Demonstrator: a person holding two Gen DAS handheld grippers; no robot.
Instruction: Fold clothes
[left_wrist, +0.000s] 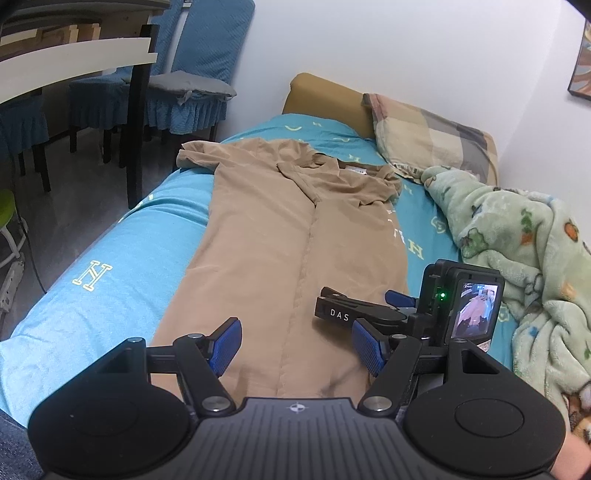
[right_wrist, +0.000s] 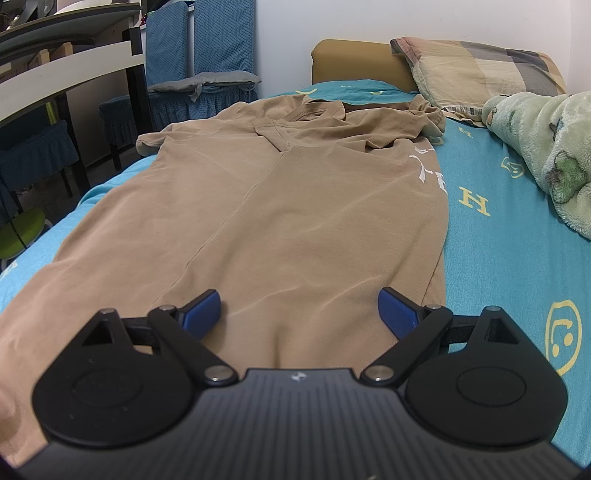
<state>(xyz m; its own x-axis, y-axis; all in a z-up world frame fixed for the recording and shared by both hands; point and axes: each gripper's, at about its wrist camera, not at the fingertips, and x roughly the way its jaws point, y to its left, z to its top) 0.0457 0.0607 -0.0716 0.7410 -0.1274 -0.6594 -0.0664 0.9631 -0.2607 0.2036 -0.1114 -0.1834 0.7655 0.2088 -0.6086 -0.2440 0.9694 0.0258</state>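
A tan T-shirt (left_wrist: 280, 229) lies lengthwise on the blue bedsheet (left_wrist: 122, 266), both sides folded in to a centre seam, collar at the far end. It also fills the right wrist view (right_wrist: 280, 206), with white lettering on its right edge. My left gripper (left_wrist: 295, 350) is open just above the shirt's near hem. My right gripper (right_wrist: 299, 314) is open, its blue pads (right_wrist: 397, 312) low over the hem on the right half. The right gripper also shows in the left wrist view (left_wrist: 365, 314), lying on the shirt beside my left one.
A green fleece blanket (left_wrist: 524, 266) is heaped on the bed's right side. A plaid pillow (left_wrist: 424, 136) leans on the tan headboard (left_wrist: 325, 92). Blue-covered chairs (left_wrist: 192, 92) and a table (left_wrist: 74, 55) stand left of the bed, past its left edge.
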